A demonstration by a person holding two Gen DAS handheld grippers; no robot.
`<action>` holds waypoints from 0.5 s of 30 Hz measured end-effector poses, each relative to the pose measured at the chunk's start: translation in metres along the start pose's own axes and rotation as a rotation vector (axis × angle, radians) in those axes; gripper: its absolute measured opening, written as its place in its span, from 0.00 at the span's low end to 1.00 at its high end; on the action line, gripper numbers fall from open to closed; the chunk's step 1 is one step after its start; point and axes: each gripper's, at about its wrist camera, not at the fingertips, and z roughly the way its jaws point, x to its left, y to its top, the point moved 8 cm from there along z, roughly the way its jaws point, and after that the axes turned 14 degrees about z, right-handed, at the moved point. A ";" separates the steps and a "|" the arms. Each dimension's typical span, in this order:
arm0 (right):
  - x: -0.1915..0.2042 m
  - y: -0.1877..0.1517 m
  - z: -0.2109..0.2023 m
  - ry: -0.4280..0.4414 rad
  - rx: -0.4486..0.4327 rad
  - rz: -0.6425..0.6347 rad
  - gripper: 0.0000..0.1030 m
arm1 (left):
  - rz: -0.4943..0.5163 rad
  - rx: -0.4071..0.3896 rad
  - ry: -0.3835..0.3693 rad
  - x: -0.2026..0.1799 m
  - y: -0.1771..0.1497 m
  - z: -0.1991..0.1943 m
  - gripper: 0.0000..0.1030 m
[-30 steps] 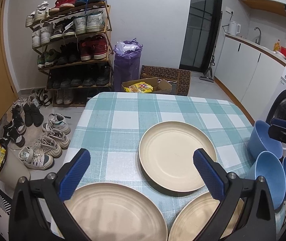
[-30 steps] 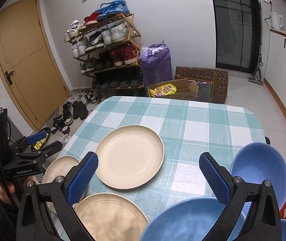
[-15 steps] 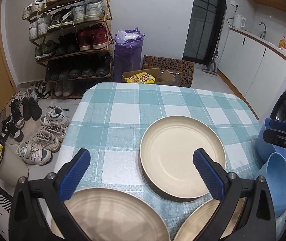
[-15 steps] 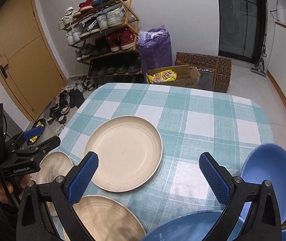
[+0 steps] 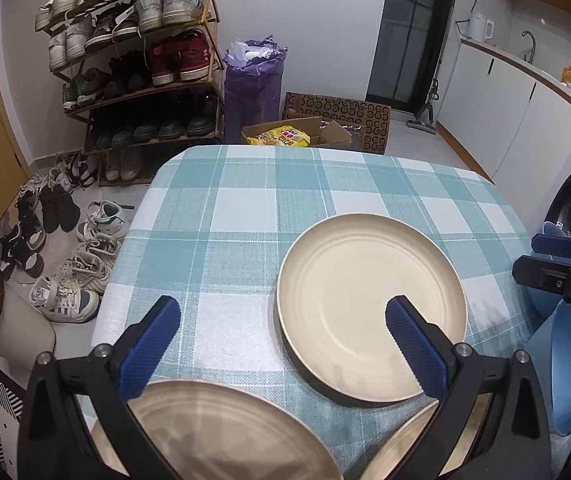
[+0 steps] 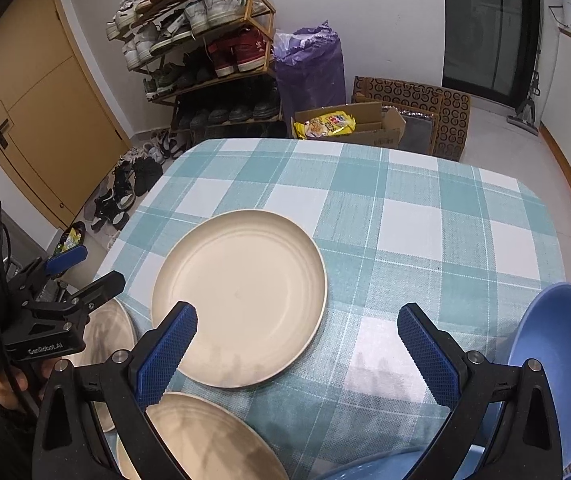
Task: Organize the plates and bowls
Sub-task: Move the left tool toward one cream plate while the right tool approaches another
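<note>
Both tongs wide open and empty; middle cream plate [image 5: 369,308] on checked table [image 5: 245,220] lies ahead-right of left gripper [image 5: 281,344], ahead-left of right gripper [image 6: 297,344], left likely nearer; blue bowls [image 6: 557,344] far right.

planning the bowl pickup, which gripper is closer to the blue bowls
Right. The right gripper hovers at the blue bowls by the table's right edge; the left gripper is over the cream plates, across the table.
</note>
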 end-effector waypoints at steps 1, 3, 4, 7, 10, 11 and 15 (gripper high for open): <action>-0.001 0.000 0.003 -0.004 0.008 0.003 1.00 | 0.007 0.006 0.002 -0.001 0.000 0.002 1.00; -0.002 0.000 0.009 -0.004 0.023 0.009 1.00 | 0.015 0.017 0.008 -0.002 -0.001 0.006 1.00; -0.003 0.001 0.011 -0.009 0.029 0.012 1.00 | 0.016 0.019 0.006 -0.002 -0.001 0.007 1.00; -0.005 0.002 0.018 -0.013 0.050 0.024 1.00 | 0.020 0.033 0.002 -0.003 -0.002 0.014 1.00; -0.008 0.003 0.027 -0.019 0.069 0.036 0.99 | 0.016 0.048 -0.001 -0.003 -0.004 0.020 1.00; -0.010 0.003 0.031 -0.025 0.080 0.043 0.99 | 0.016 0.049 -0.005 -0.003 -0.005 0.021 1.00; -0.014 0.000 0.044 -0.058 0.114 0.047 0.97 | 0.025 0.066 0.001 -0.004 -0.006 0.028 0.99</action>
